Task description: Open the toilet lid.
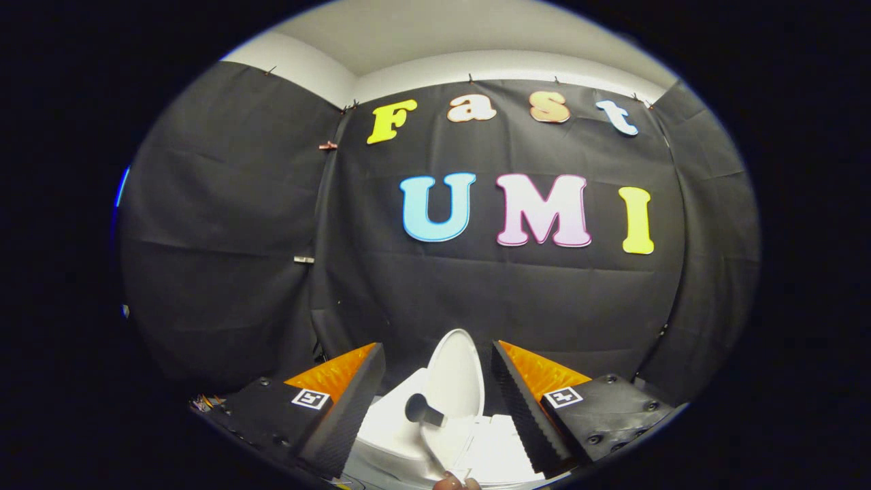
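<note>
the smooth white oval lid (454,371) stands raised on the toilet (398,425) between the gripper's (435,401) parted, empty fingers.

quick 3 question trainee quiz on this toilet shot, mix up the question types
1. True or false: the toilet lid stands raised.
2. The gripper fingers are: A) shut on the lid, B) apart with nothing pressed between them, C) shut on the tank.
3. Fill in: the lid is seen ______ the two fingers, against the black cloth wall.

Key: 1 true; 2 B; 3 between.
</note>
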Available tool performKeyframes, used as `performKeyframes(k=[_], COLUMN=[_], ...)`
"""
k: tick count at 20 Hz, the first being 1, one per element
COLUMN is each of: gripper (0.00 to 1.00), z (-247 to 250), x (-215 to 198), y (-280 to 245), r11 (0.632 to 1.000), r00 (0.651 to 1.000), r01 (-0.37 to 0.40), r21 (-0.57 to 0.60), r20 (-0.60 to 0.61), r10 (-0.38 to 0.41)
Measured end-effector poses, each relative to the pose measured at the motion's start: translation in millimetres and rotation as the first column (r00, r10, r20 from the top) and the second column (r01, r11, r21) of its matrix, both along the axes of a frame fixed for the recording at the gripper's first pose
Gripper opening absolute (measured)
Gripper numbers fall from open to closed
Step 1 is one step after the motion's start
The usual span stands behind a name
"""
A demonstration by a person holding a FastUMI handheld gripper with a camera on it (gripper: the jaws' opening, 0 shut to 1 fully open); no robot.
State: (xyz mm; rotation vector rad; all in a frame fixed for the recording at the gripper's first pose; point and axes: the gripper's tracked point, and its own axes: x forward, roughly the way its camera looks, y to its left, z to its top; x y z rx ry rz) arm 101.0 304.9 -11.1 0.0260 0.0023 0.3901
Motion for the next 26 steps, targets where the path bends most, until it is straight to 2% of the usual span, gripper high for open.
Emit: performKeyframes(k=[6,14,18,26], gripper=[0.98,0.98,0.98,0.98], z=[50,54,55,50], x=[-46,-81,-93,-96], y=[-72,-152,-169,-167], r11=[0.997,0.987,0.982,0.984], r00=[0.995,0.987,0.983,0.983], r01=[0.068,0.151,0.172,0.167], r21=[0.045,0.050,0.083,0.061], r20=[0.069,0.054,0.051,0.062], r10=[-0.071,-0.154,-0.177,-0.170])
